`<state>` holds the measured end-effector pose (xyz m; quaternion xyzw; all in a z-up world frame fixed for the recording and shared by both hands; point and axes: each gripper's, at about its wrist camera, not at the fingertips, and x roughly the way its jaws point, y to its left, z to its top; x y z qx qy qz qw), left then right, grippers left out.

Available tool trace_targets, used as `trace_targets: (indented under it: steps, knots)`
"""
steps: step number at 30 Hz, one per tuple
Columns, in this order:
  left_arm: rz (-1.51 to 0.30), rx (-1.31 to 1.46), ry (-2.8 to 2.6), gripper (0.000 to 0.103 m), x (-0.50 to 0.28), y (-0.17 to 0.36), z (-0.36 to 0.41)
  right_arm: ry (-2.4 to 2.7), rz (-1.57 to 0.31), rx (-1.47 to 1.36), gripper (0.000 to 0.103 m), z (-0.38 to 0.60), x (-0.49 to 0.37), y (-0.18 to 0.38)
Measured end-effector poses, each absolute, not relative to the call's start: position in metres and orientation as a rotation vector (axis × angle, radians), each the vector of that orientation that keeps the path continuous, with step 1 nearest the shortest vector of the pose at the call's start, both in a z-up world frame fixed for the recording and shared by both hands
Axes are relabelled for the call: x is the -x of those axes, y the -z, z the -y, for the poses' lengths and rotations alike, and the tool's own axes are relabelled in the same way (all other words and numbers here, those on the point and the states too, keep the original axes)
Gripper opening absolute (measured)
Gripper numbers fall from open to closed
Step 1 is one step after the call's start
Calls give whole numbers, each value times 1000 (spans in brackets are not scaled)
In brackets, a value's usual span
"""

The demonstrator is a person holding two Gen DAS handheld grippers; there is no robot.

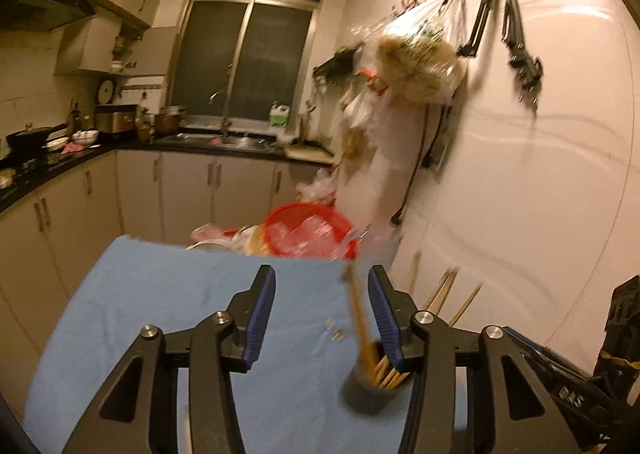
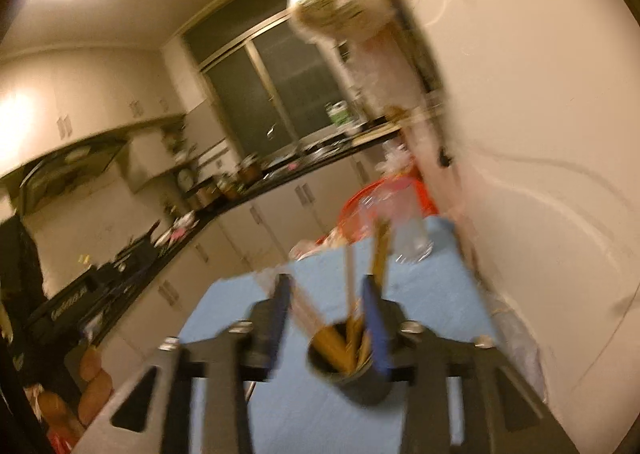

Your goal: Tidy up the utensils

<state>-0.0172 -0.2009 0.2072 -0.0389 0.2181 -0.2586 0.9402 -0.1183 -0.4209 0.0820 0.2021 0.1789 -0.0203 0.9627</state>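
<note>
Both your grippers, left (image 1: 322, 290) & right (image 2: 326, 302), are parted, holding nothing; chopsticks (image 2: 348, 334) stand upright in dark cup (image 2: 348, 374) on blue cloth (image 1: 160, 294), just below/between right gripper's jaws; right seems nearer.

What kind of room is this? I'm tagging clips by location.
A home kitchen, most likely: a sink under the window, a range hood over a wok, and cabinets beneath the dark counter.
</note>
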Motion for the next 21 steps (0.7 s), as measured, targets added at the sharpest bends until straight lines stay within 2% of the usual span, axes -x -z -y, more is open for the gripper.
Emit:
trace_targets:
  steps: [4,7,9,10,14,21]
  knots:
    - [-526,63,453,53,28,-170,156,-40,-466,-367,61,371,112,-46]
    - [-660,75,367,53,24,-122,116,-80,-574,-400,59,345,100,-7]
    - [-786,118,328,53,16,-93,94,-73,-641,-399,45,332,89,18]
    - [-858,162,325,52,11,-77,81,-73,-681,-402,43,326,82,31]
    - [-954,200,324,52,1,-52,63,-58,-756,-450,42,317,68,67]
    - [-999,115,375,52,-8,-33,92,-34,-790,-451,43,315,56,91]
